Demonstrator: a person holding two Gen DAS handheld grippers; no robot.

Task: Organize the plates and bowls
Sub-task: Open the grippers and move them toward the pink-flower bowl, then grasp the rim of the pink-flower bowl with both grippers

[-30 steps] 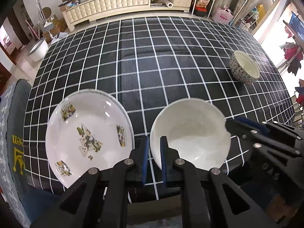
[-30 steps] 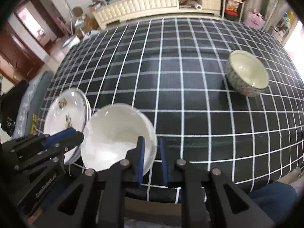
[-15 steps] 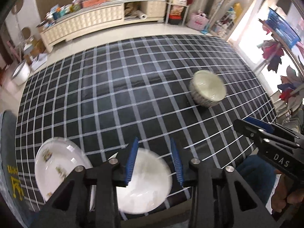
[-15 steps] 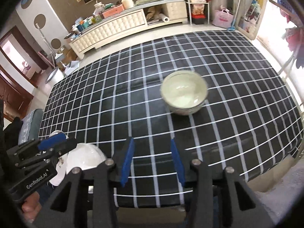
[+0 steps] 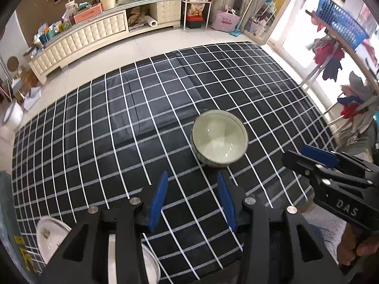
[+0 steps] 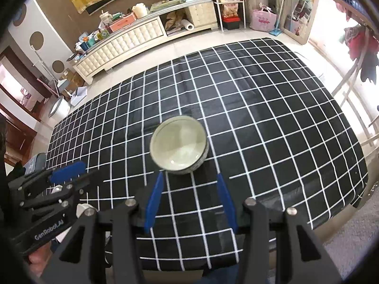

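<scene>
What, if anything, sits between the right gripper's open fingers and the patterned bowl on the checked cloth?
Nothing visible. Only bare checked tablecloth lies between the right gripper and the patterned bowl, which stands just beyond the open fingertips, untouched.

Glossy glazed ceramic bowl [image 5: 219, 137] with speckled outside, on smooth, faintly shiny black white-checked tablecloth [image 5: 118, 127]; matt black plastic grippers.

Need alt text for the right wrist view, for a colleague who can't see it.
The open right claw points at a patterned bowl standing empty on the black-and-white checked tablecloth, just beyond its blue fingertips. The left claw shows at lower left.
</scene>
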